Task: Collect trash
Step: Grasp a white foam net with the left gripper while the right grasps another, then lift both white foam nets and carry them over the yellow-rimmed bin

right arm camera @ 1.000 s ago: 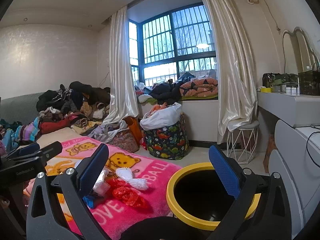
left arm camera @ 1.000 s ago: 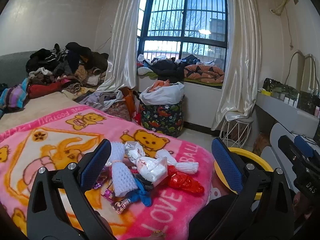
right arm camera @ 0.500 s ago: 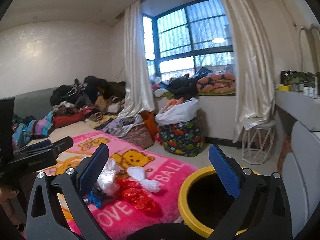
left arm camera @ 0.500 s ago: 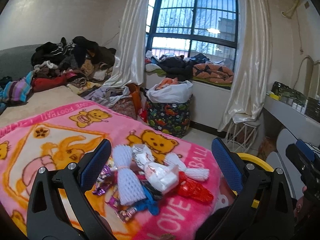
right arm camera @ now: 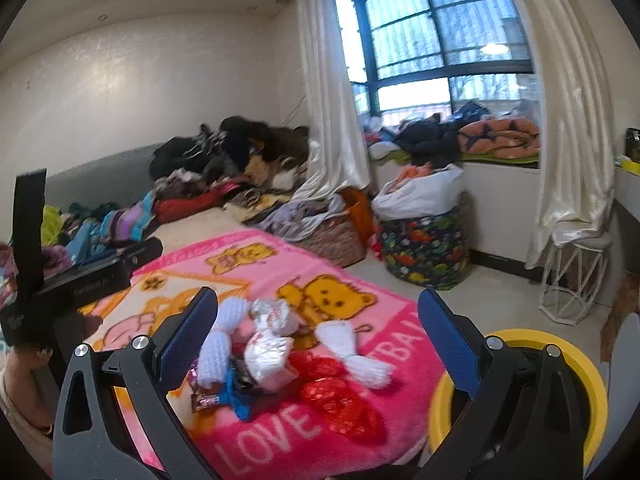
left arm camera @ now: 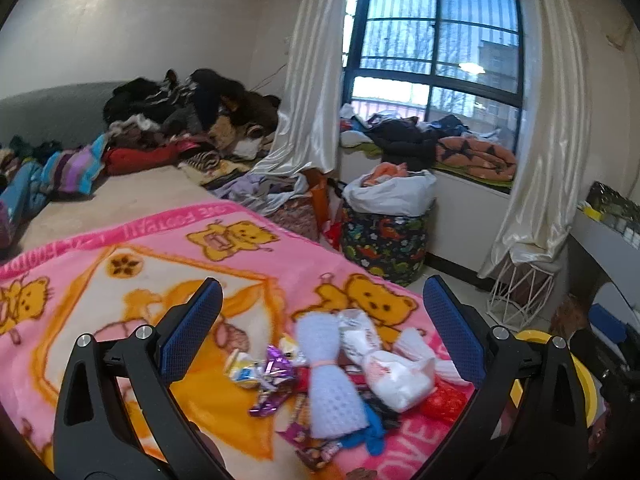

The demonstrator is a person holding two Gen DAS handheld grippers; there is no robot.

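A heap of trash lies on a pink bear blanket (left arm camera: 120, 264) at the bed's corner: a white foam net sleeve (left arm camera: 334, 380), a crumpled white plastic bag (left arm camera: 394, 376), a purple foil wrapper (left arm camera: 272, 380), a red wrapper (right arm camera: 340, 404) and a blue scrap (right arm camera: 236, 400). A yellow-rimmed bin (right arm camera: 560, 344) stands on the floor right of the bed. My left gripper (left arm camera: 320, 336) is open and empty above the heap. My right gripper (right arm camera: 316, 340) is open and empty, over the heap's near side, left of the bin.
Piled clothes (left arm camera: 192, 120) cover the far end of the bed. A patterned laundry basket (left arm camera: 384, 236) with a white bag stands by the window, next to a white wire stool (left arm camera: 520, 292). A white desk (left arm camera: 608, 240) runs along the right wall.
Both grippers have swung left, away from the bin and toward the trash heap. The heap now sits between each gripper's fingers. Both stay open.
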